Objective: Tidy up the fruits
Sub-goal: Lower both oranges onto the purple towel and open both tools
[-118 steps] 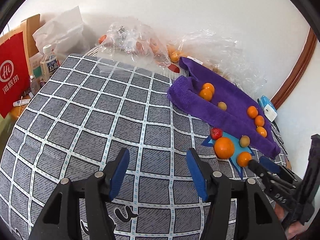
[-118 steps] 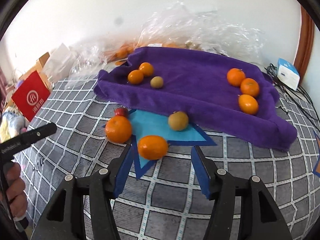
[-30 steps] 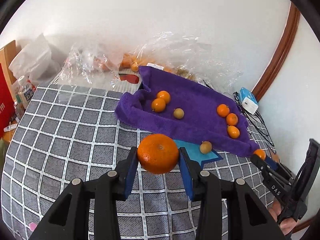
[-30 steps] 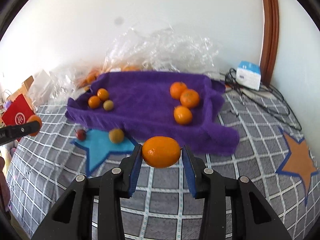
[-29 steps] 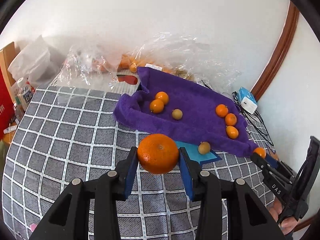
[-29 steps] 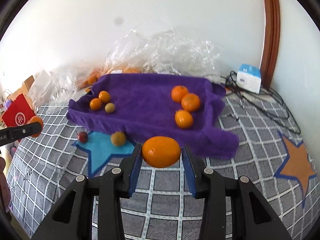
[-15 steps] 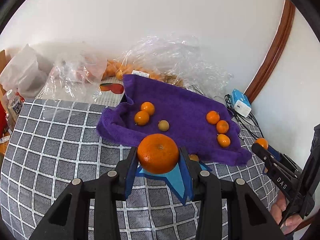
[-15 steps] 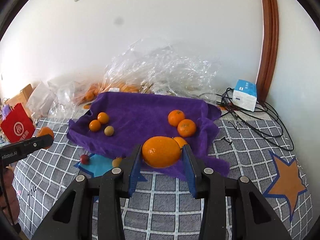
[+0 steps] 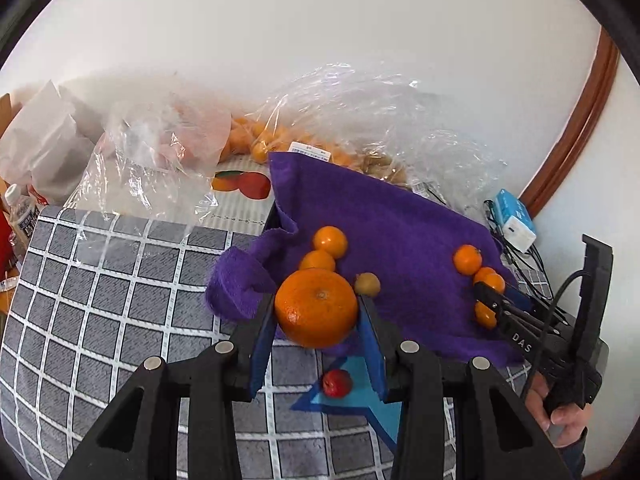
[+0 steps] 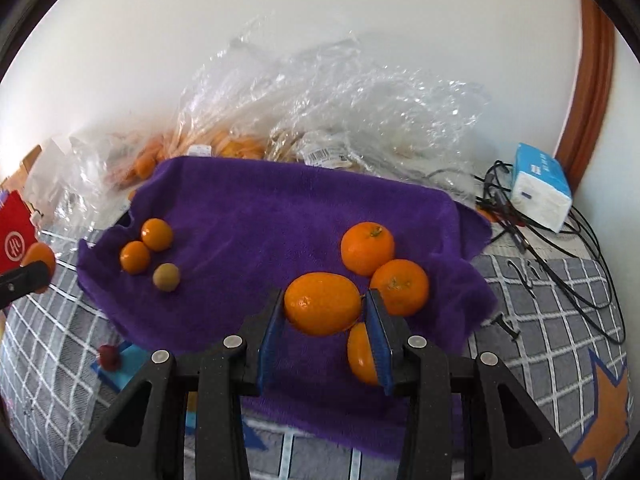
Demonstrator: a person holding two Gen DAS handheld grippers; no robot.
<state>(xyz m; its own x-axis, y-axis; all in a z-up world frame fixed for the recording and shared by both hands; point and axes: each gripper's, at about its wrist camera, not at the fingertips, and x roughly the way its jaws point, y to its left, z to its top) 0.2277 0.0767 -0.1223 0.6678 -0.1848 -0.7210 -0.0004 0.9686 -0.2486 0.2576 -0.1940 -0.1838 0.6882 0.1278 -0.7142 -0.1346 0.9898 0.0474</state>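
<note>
You're gripping an orange [image 9: 316, 307] w/ L gripper [image 9: 316, 340], hovering at the towel [image 9: 384, 220] edge; R gripper [image 10: 323, 334] is clamping a mandarin [image 10: 322, 303] over the towel, beside three others.

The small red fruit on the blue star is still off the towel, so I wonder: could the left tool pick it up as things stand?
Probably not yet: the left tool is shut on a large orange, so its jaws are full. The red fruit lies uncovered just below it.
</note>
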